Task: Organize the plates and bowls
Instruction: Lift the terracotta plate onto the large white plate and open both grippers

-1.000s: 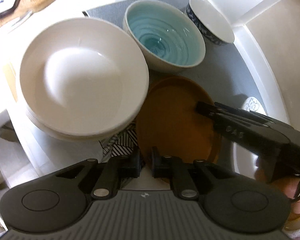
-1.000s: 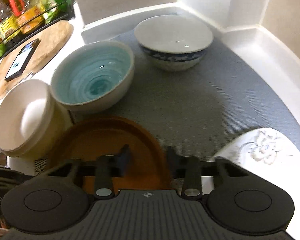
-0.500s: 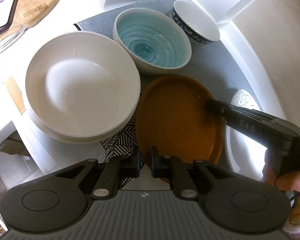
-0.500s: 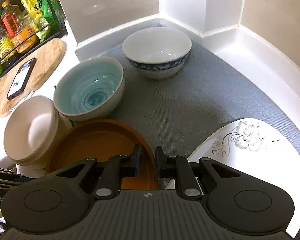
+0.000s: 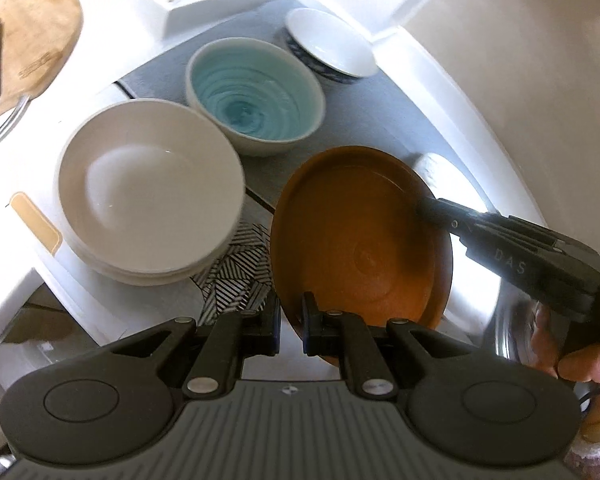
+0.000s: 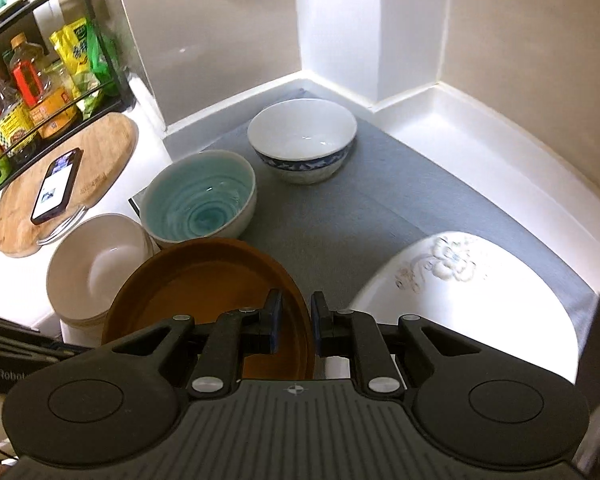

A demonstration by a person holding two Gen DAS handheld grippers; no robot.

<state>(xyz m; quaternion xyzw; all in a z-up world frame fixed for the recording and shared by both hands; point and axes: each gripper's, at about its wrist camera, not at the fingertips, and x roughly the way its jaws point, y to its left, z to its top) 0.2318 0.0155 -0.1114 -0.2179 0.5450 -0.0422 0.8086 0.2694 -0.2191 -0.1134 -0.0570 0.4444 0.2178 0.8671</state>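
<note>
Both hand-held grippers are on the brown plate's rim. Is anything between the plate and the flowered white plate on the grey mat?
Nothing visible. The brown plate, clamped by the left hand-held gripper and right hand-held gripper, sits beside the white flowered plate; only bare grey mat lies between.

Seen from the right wrist, three bowls (image 6: 302, 140) stand behind the plate (image 6: 204, 280), another plate (image 6: 472, 300) right.

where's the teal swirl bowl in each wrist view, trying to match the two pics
Left wrist: teal bowl sits upper centre, beyond the stacked white bowls.
Right wrist: teal bowl sits left of centre, just beyond the brown plate.
Shared landmark: the blue-patterned white bowl behind it.
</note>
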